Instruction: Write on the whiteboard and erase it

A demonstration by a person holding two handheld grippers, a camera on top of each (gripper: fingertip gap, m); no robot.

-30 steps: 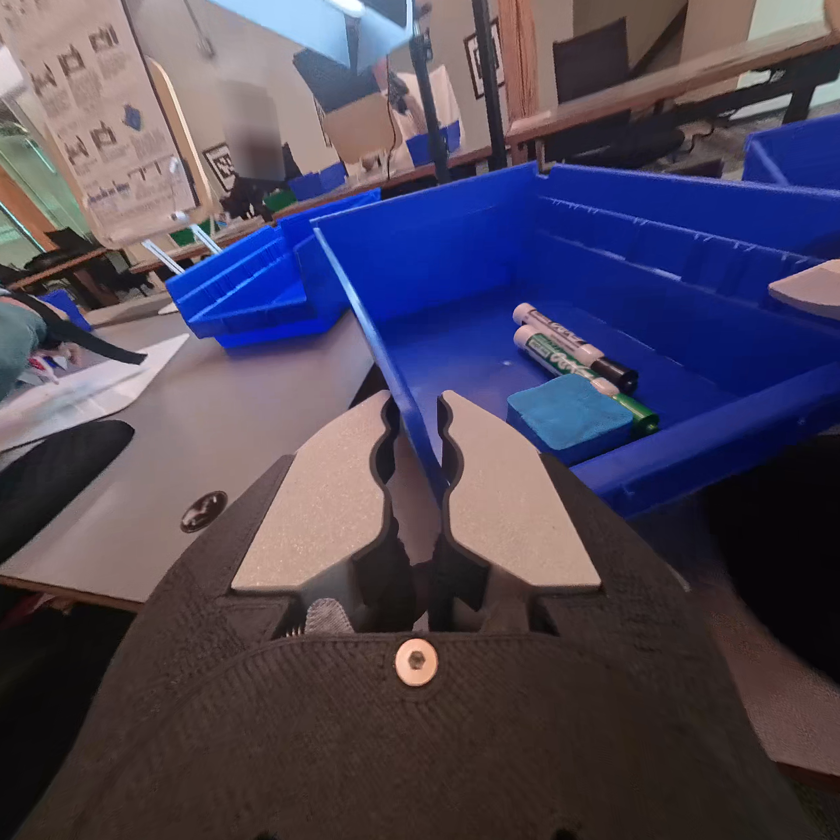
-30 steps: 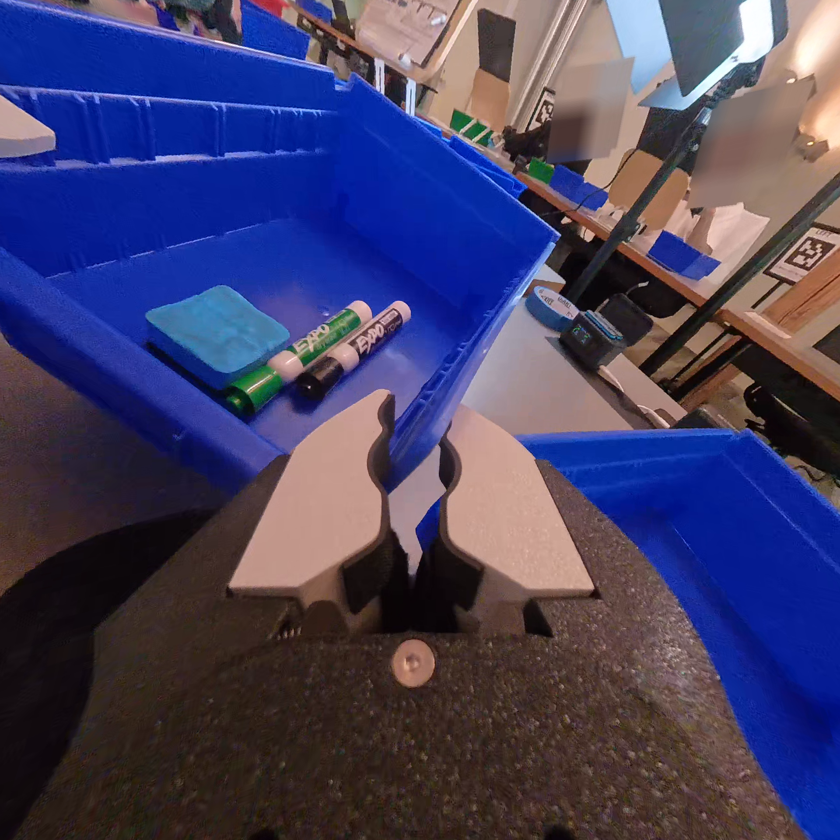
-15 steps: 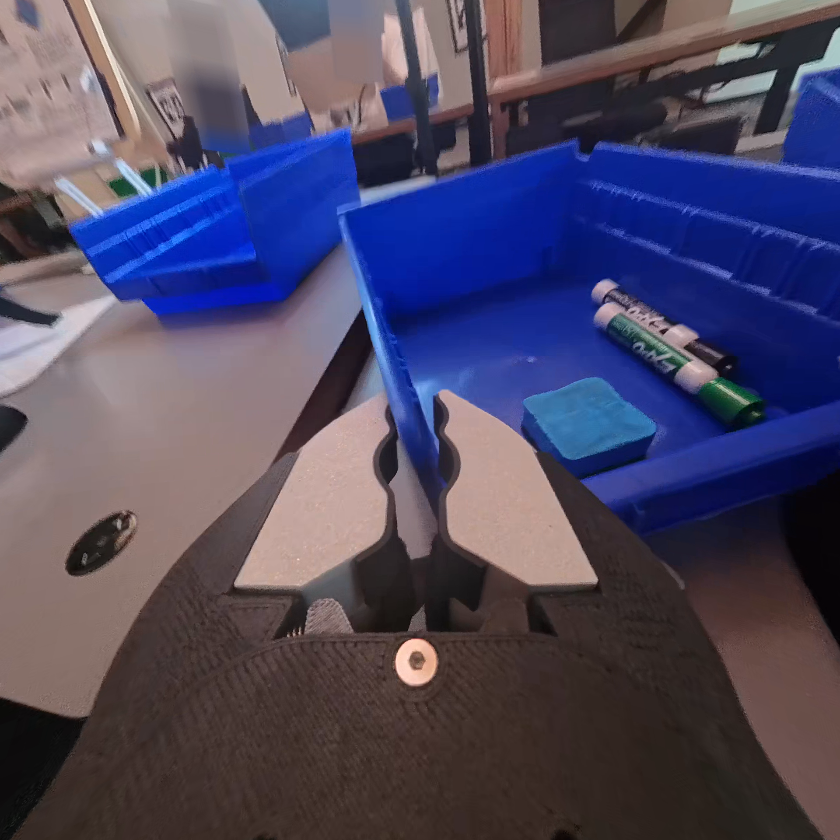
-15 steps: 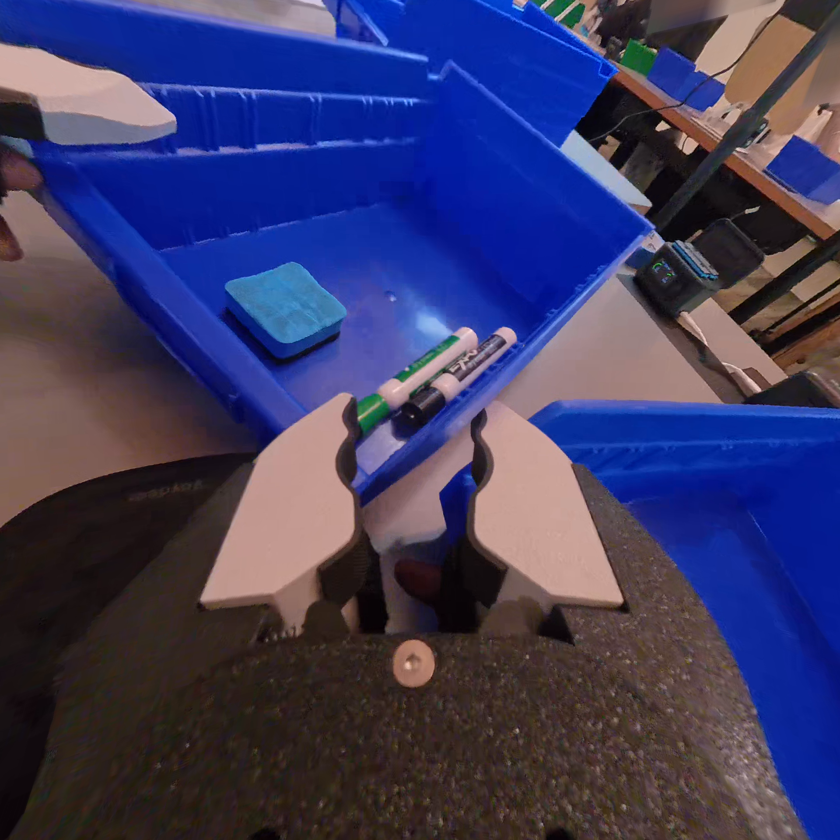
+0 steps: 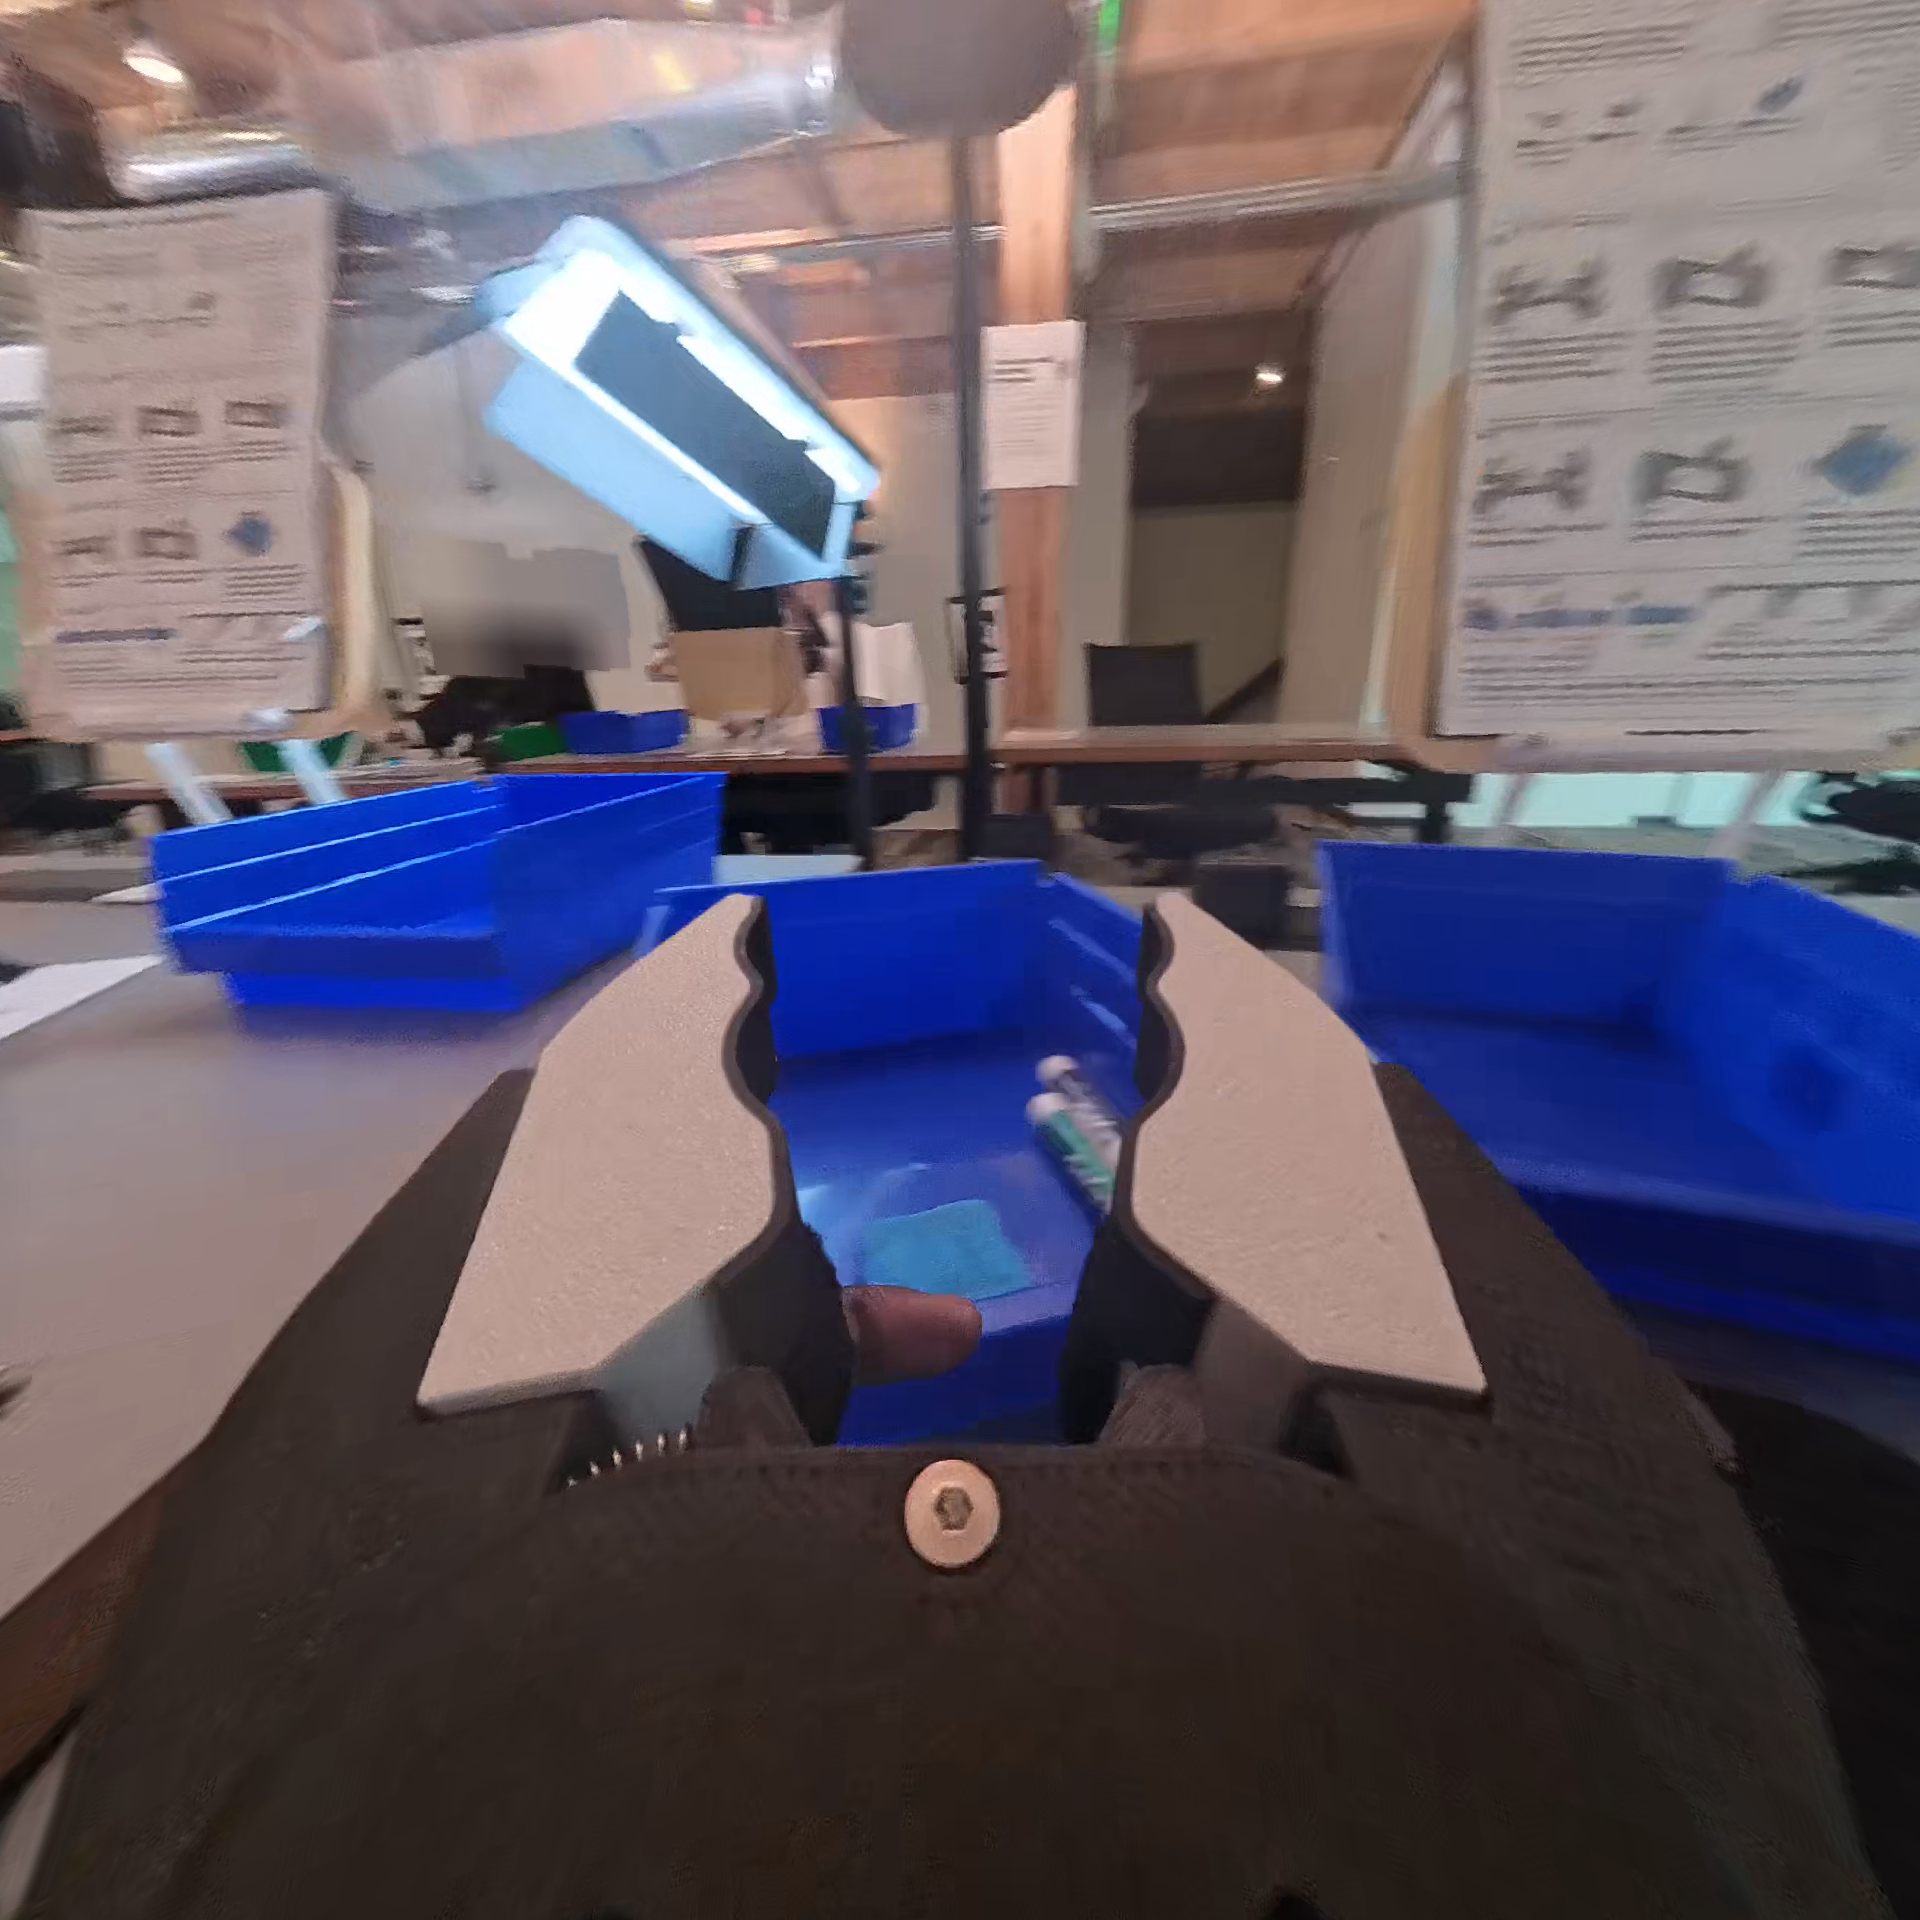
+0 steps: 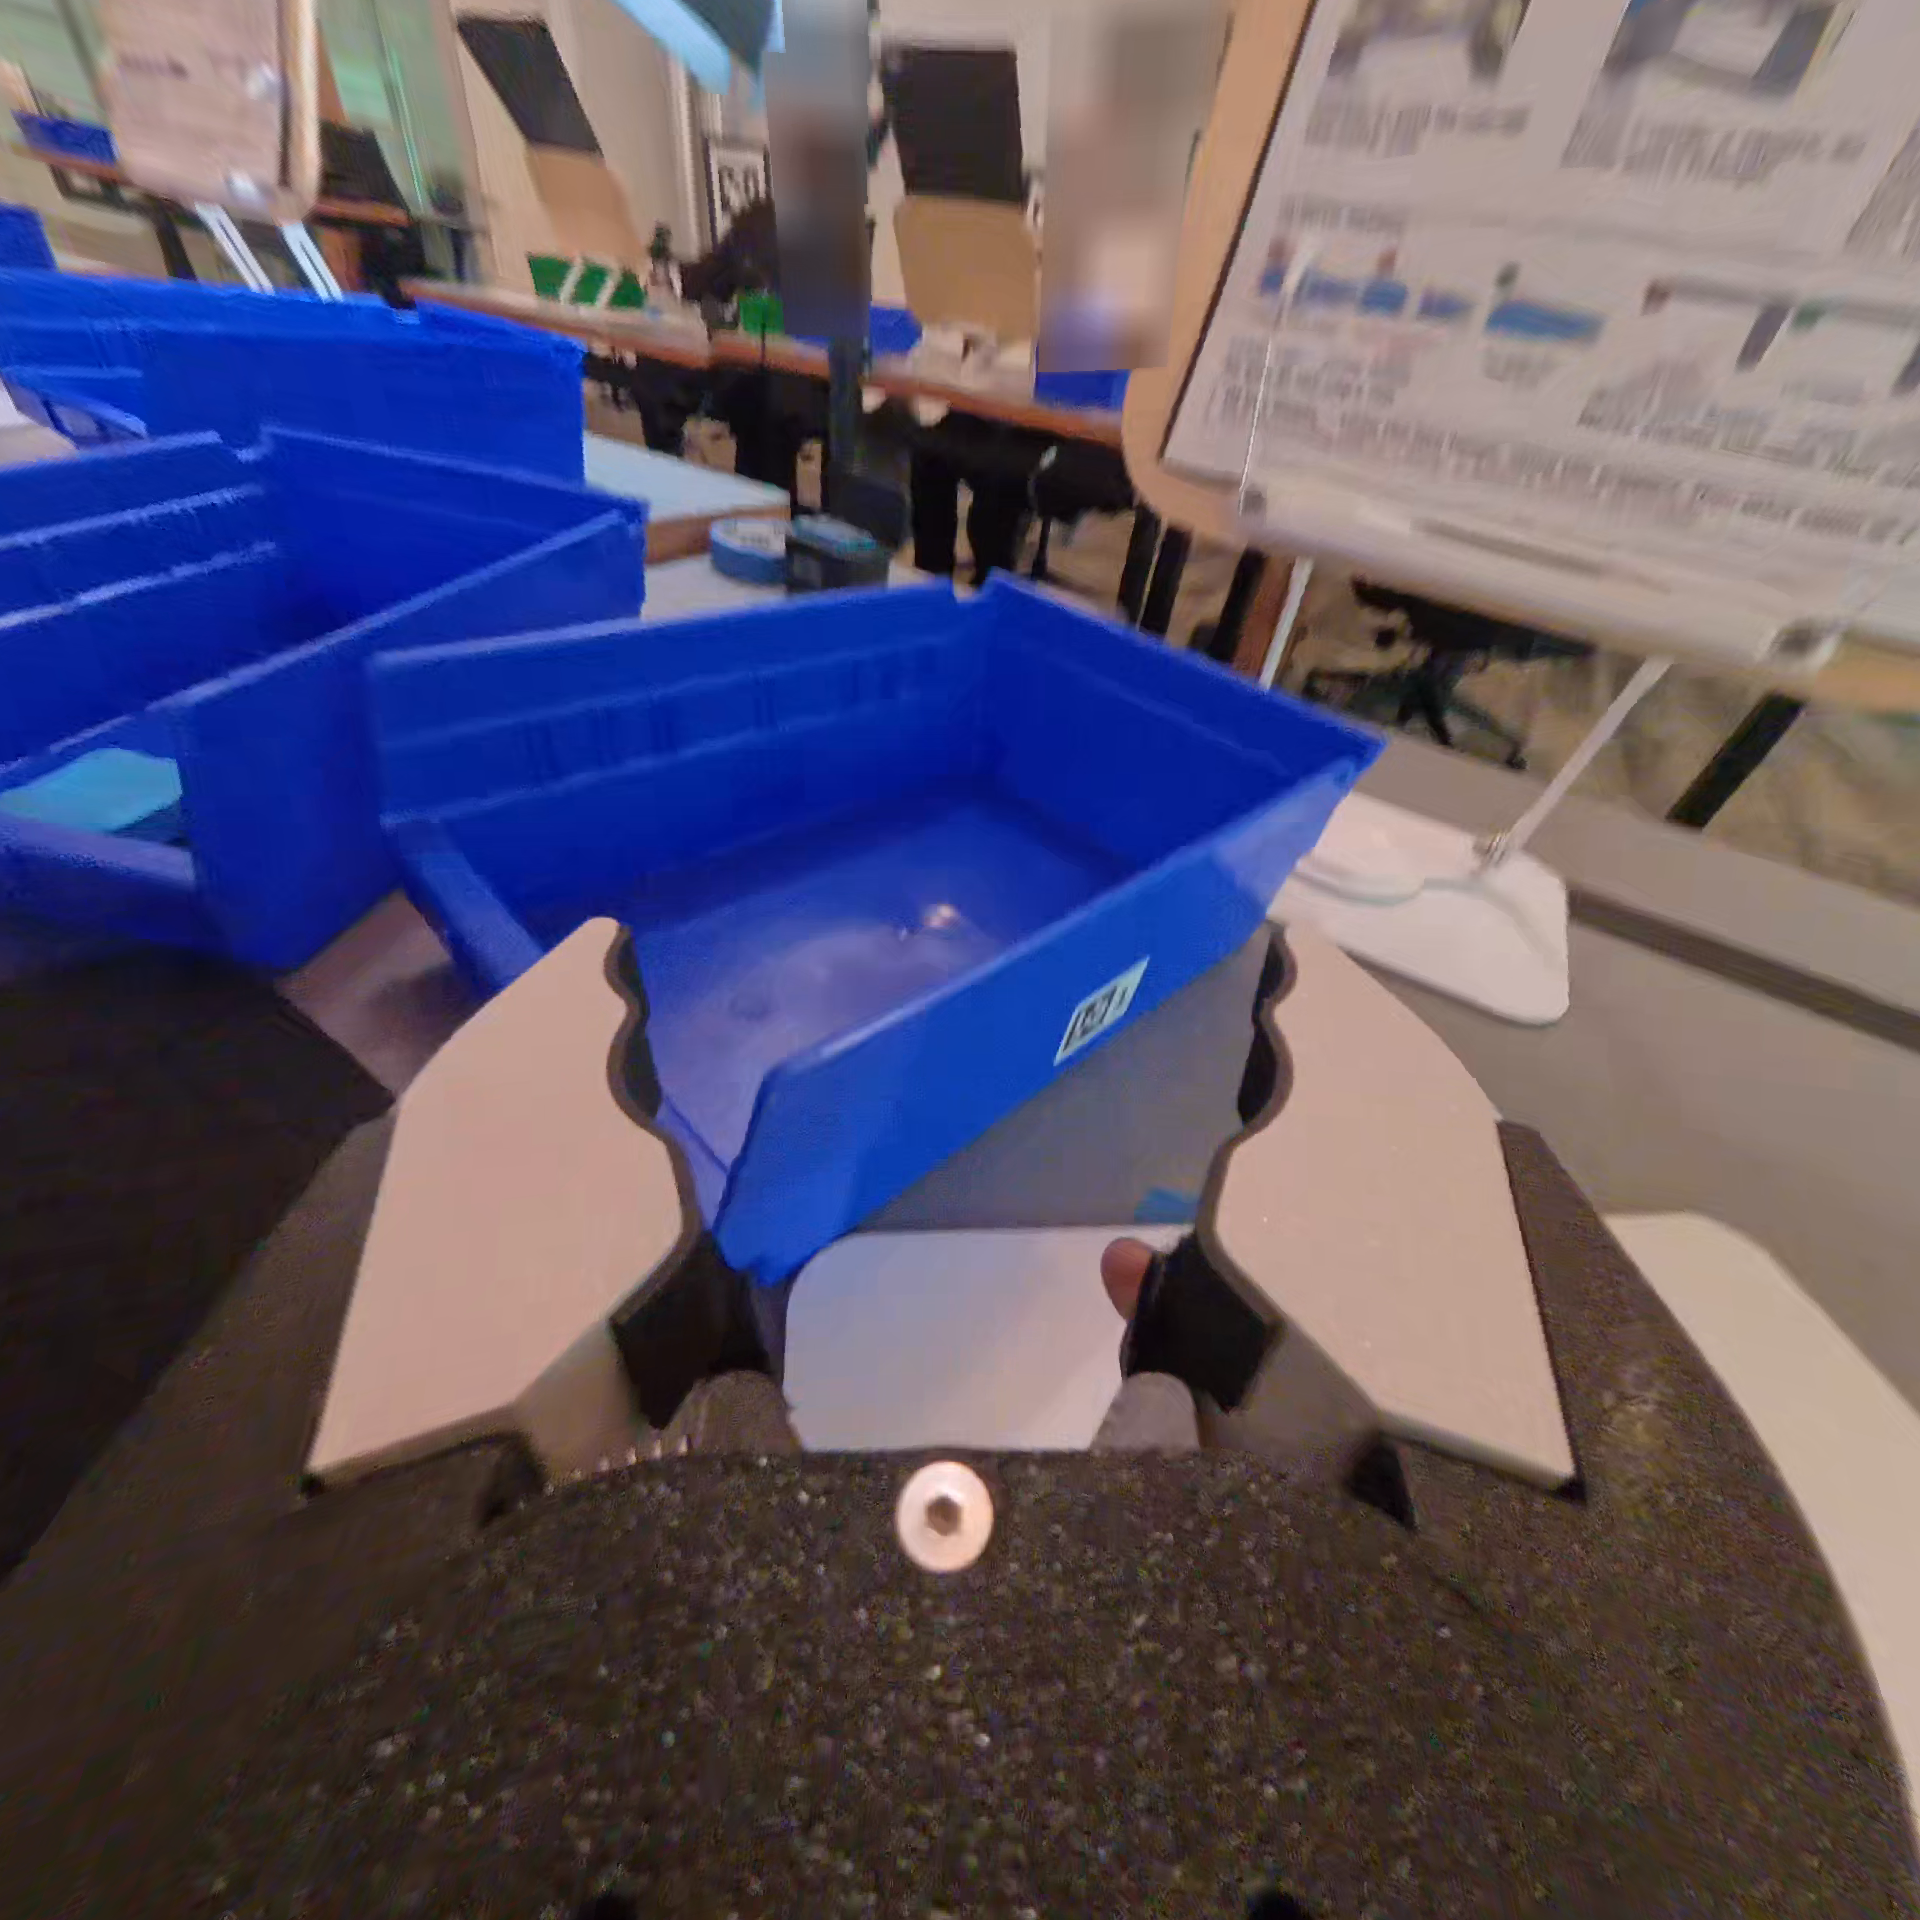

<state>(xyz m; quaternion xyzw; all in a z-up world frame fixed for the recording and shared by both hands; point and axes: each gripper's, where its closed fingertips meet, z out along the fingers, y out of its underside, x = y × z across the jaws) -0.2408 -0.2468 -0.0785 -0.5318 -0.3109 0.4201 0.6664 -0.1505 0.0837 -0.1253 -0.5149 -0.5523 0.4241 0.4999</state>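
L gripper [image 5: 951, 925] level over blue bin [image 5: 914, 966], jaws released; R gripper [image 6: 945, 951] tilted down, jaws released.

**Both grippers standing open**

The left black handheld gripper with grey textured fingers [image 5: 948, 935] is holding its jaws apart, gripping nothing, a fingertip of the person's hand [image 5: 912, 1332] showing at its base. The right black foam-bodied gripper with grey fingers [image 6: 948, 961] is spreading wider, likewise bare.

Blue bins [image 5: 914, 966], teal eraser [image 5: 940, 1247], grey table [image 5: 208, 1122].
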